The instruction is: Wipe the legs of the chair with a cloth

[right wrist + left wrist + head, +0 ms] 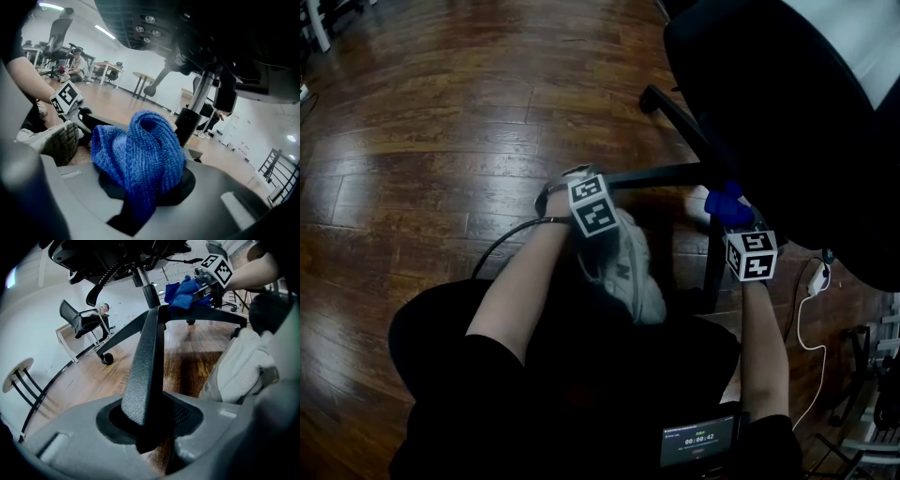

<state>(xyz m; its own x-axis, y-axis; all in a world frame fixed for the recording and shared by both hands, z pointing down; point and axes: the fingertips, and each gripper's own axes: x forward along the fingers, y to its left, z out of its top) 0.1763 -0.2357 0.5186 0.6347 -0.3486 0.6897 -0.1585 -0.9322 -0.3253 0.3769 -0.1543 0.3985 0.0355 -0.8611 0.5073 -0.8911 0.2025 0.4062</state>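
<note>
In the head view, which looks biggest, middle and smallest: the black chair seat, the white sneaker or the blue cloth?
1. black padded chair seat: largest, though it is also nearest the camera
2. white mesh sneaker
3. blue knitted cloth: smallest

Head view dim, glare streaks on wood floor (441, 141), chair (787, 112) near black; gripper views brighter under ceiling strip lights (105, 32), fisheye-bent, corners dark, near jaws soft.
</note>
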